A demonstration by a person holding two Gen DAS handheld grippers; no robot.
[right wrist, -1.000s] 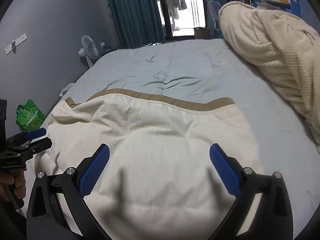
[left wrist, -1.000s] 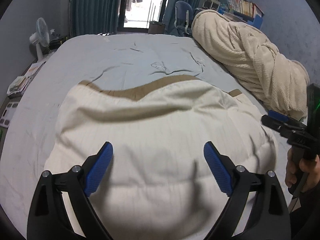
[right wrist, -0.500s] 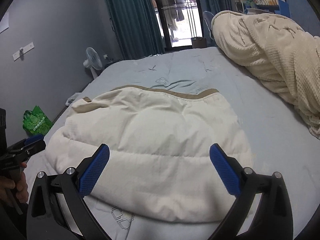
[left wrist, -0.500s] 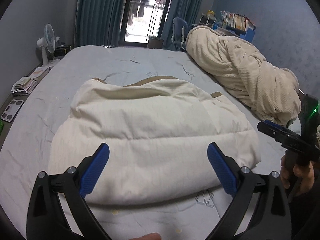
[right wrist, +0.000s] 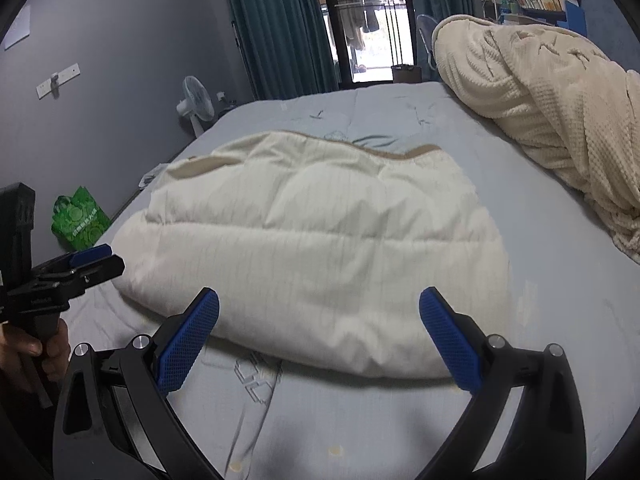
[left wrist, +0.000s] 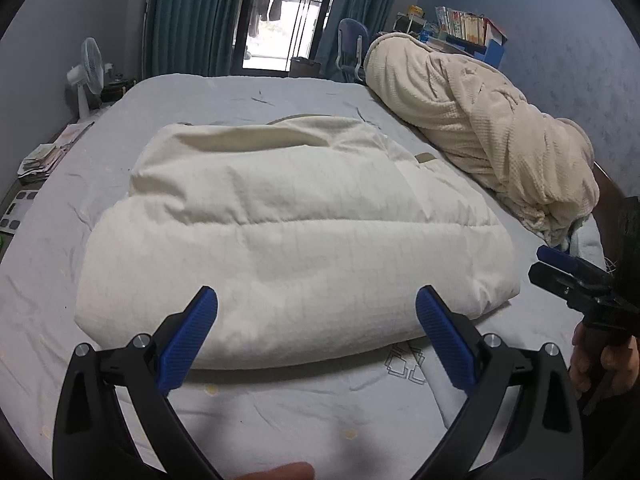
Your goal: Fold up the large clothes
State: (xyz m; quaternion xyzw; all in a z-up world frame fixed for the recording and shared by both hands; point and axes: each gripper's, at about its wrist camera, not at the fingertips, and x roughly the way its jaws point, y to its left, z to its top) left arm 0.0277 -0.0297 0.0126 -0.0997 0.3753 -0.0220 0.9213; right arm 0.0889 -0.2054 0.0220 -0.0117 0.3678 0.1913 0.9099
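A cream quilted padded garment with a tan trim (left wrist: 288, 232) is seen lying folded over in a thick bundle on the pale grey-blue bed sheet (left wrist: 280, 408), near the middle of the bed and just beyond both pairs of tongs. The black left gripper with blue ribbed pads (left wrist: 316, 320) is held wide apart, its jaws having just been opening, and nothing is caught between them; the garment's near edge is framed in the gap but is not touched. The black right gripper with blue mesh pads (right wrist: 319, 322) is likewise spread wide and empty, poised over the sheet in front of the bundle. Each tool is glimpsed from the other's camera, gripped by a hand (right wrist: 36, 354) at the frame edge.

A cream waffle-knit blanket (left wrist: 480, 132), rolled into a long heap, is laid along the right side of the bed, apart from the garment. A geometric embroidered motif (left wrist: 404, 364) is stitched into the sheet; no letters can be read in it. A green patterned shopping bag (right wrist: 80, 224) is stood on the floor by the bed, its white print too small to read. A white pedestal fan (right wrist: 196, 104) and teal curtains (left wrist: 192, 16) are noted behind.
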